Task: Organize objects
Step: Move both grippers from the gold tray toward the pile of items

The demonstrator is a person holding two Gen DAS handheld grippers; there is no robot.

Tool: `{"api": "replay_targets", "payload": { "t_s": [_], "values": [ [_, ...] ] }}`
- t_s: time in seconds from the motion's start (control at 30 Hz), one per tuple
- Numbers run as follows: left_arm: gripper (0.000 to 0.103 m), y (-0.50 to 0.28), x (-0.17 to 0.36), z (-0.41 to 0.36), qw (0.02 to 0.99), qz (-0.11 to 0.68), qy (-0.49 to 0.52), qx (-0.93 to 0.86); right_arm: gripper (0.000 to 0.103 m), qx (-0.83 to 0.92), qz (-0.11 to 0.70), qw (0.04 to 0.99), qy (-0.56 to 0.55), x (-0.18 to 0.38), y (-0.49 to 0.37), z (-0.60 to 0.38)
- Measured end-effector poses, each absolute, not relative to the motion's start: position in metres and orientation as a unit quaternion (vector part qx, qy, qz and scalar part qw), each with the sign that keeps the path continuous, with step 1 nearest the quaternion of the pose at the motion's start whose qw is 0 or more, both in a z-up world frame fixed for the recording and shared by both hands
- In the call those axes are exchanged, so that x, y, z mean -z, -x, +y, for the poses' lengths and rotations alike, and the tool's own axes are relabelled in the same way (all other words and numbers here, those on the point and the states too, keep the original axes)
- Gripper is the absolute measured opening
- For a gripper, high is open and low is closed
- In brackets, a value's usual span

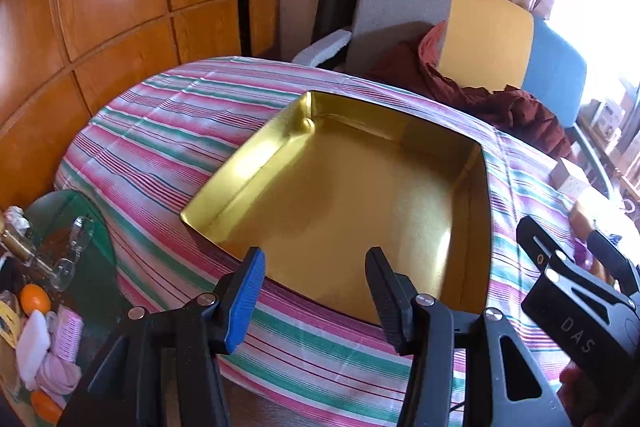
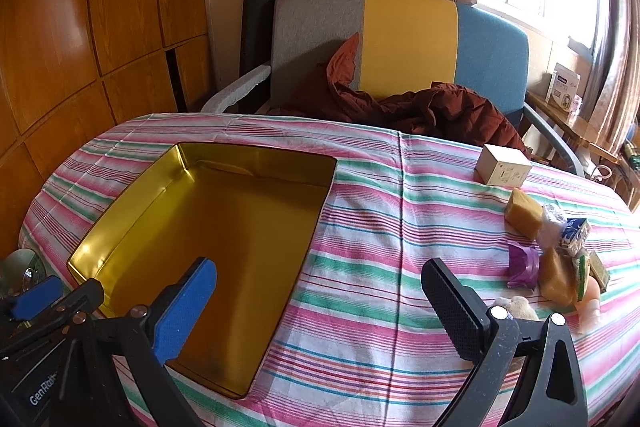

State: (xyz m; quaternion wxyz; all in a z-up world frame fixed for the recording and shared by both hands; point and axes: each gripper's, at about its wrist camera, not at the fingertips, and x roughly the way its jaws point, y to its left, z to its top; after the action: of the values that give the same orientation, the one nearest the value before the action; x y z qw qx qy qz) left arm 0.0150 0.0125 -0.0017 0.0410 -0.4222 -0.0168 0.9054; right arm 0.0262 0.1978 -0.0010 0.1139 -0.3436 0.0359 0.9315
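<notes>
Objects (image 2: pixel 560 251) are sitting at right of frame, nearest my right gripper (image 2: pixel 320 311); both grippers' fingers are hanging apart, empty.

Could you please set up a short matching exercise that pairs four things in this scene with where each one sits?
Things:
1. gold tray
2. white box
3. dark red jacket
4. purple item

Places:
A. draped on the chair
B. in the clutter at the table's right edge
C. left part of the table
D. far right of the table, alone

Pairs: 1-C, 2-D, 3-A, 4-B
</notes>
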Motion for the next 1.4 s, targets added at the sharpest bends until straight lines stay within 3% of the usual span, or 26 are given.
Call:
{"api": "replay_targets", "payload": {
  "t_s": [0.27, 0.43, 0.7, 0.83, 1.07, 1.4],
  "values": [
    [0.053, -0.035, 0.009, 0.035, 0.179, -0.081, 0.424, -0.884, 0.103, -0.938, 0.063, 0.135, 0.313, -0.005, -0.046, 0.246],
    [0.053, -0.047, 0.016, 0.065, 0.214, -0.048, 0.436, -0.873, 0.103, -0.931, 0.094, 0.155, 0.318, 0.000, -0.063, 0.288],
    [0.053, -0.070, 0.023, 0.092, 0.280, -0.022, 0.435, -0.856, 0.103, -0.908, 0.064, 0.224, 0.348, 0.023, -0.104, 0.362],
    [0.062, -0.079, 0.024, 0.105, 0.295, -0.001, 0.427, -0.855, 0.103, -0.892, 0.091, 0.248, 0.368, 0.033, -0.128, 0.420],
    [0.063, -0.086, 0.034, 0.126, 0.320, 0.016, 0.443, -0.837, 0.103, -0.858, 0.128, 0.286, 0.407, 0.044, -0.156, 0.514],
    [0.064, -0.086, 0.036, 0.152, 0.334, 0.031, 0.451, -0.827, 0.084, -0.846, 0.082, 0.242, 0.467, 0.078, -0.129, 0.535]
  ]
}}
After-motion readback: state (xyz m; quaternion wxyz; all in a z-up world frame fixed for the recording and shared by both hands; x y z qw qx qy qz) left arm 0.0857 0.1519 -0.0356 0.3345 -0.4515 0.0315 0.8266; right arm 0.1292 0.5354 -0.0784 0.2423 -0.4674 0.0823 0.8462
